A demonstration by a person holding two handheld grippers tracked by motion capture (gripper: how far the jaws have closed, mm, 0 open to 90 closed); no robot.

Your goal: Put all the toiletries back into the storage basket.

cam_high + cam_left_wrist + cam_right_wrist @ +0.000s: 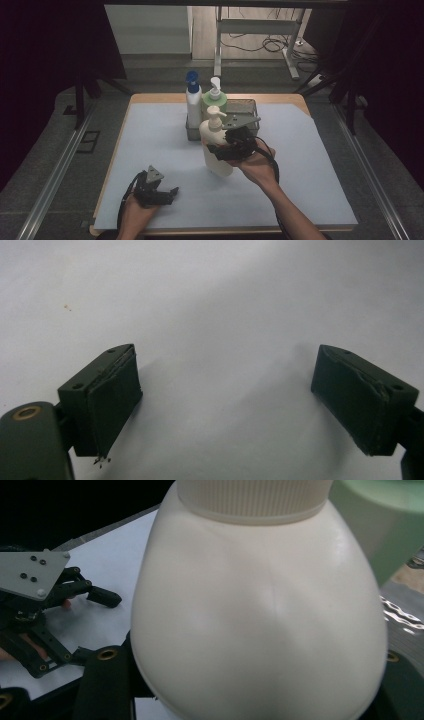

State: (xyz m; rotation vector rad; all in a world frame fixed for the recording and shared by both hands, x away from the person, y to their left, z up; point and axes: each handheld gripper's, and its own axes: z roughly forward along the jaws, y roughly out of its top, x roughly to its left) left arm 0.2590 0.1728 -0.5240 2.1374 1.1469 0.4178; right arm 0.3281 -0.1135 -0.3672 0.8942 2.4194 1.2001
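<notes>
Dark room, pale worktop (150, 150). Right tool (220, 147) clamps cream bottle (216, 150), held just short of basket (250, 107); blue-cap bottle (193, 100) and green bottle (216, 100) already in. Left tool (167, 192) wide, empty. Cream bottle left to place.

At frame centre we hold the pump bottle (216, 145) in our right claw (220, 148), before the basket (246, 107) containing two bottles (193, 102); our left claw (167, 192) rests lower left on the surface (310, 175).

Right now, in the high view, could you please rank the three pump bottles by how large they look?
1. cream bottle, held nearest the camera, so its lead is unsure.
2. blue-capped white bottle.
3. green bottle, partly hidden.
</notes>
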